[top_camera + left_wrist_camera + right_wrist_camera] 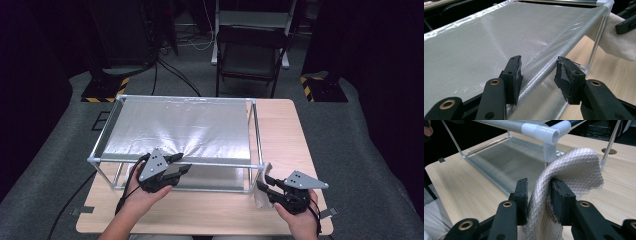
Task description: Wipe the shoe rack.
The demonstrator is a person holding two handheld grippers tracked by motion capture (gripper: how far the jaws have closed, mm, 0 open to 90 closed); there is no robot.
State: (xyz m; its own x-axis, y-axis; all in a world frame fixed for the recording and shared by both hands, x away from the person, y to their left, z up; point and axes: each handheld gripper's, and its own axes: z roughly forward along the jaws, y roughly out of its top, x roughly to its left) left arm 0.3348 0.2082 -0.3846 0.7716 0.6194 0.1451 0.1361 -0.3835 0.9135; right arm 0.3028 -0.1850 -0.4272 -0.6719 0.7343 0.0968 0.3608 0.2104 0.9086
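A tube frame [255, 131] stands on the wooden table [282, 125] with a silver mesh sheet [180, 127] stretched over its top. My left gripper [180, 163] is open at the frame's near rail. In the left gripper view its jaws [539, 72] straddle the sheet's edge [544, 60] without pressing it. A white quilted cloth [574, 165] lies by the frame's near right corner [546, 135]. My right gripper [539, 192] stands open with a fold of this cloth loose between its pads. In the high view the right gripper [263, 183] is low at the cloth [261, 195].
A second silver sheet [509, 157] lies on the table under the frame. A round hole [610, 151] is cut in the tabletop beyond the cloth. A folding chair [250, 55] and dark stands are on the floor behind the table.
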